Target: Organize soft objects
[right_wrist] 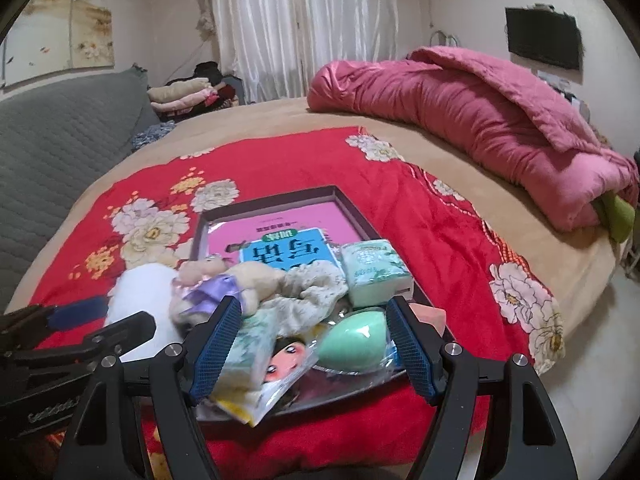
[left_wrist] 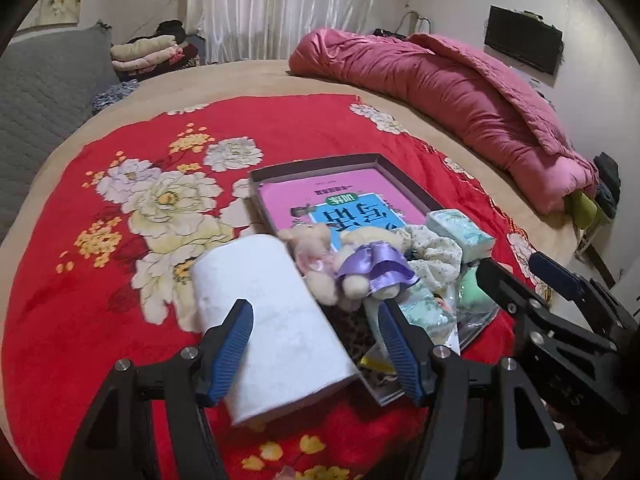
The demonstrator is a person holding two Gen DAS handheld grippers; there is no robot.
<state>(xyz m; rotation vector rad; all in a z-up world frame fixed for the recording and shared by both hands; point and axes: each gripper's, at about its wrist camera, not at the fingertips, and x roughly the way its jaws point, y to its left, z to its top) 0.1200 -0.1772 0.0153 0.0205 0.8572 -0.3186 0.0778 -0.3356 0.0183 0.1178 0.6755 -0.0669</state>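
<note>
Several things are staying hard to read here. The white paper roll (left_wrist: 272,328) is showing blurred edges in the left wrist view, and its near end is hiding whatever part of the shallow dark tray (left_wrist: 316,162) lies under it; in the right wrist view the roll is only peeking out as a pale shape behind the other gripper. The small packets (right_wrist: 264,376) at the tray's near edge are overlapping so much that only a printed cartoon face is coming through clearly. A pinkish thing behind the right finger is mostly covered, so it cannot be identified.

The soft things are lying heaped in the tray's near end, on top of a pink and blue book (right_wrist: 288,248) whose far half is staying bare. The heap is consisting of a cream plush toy (left_wrist: 352,256) in a purple satin dress, a pale floral fabric scrunchie (right_wrist: 308,292), a mint tissue pack (right_wrist: 372,272) and a green egg-shaped sponge (right_wrist: 352,340). The tray itself is sitting on a red flowered blanket (left_wrist: 100,320) spread over a bed, with a rolled pink quilt (left_wrist: 460,92) well apart at the far side.

The left gripper (left_wrist: 316,336) is hanging with its blue-padded fingers spread wide; the paper roll is lying between them, but the pads are not visibly pressing on it. The right gripper (right_wrist: 312,340) is hovering over the heap, fingers likewise spread wide and holding nothing, the sponge and packets showing between them.
</note>
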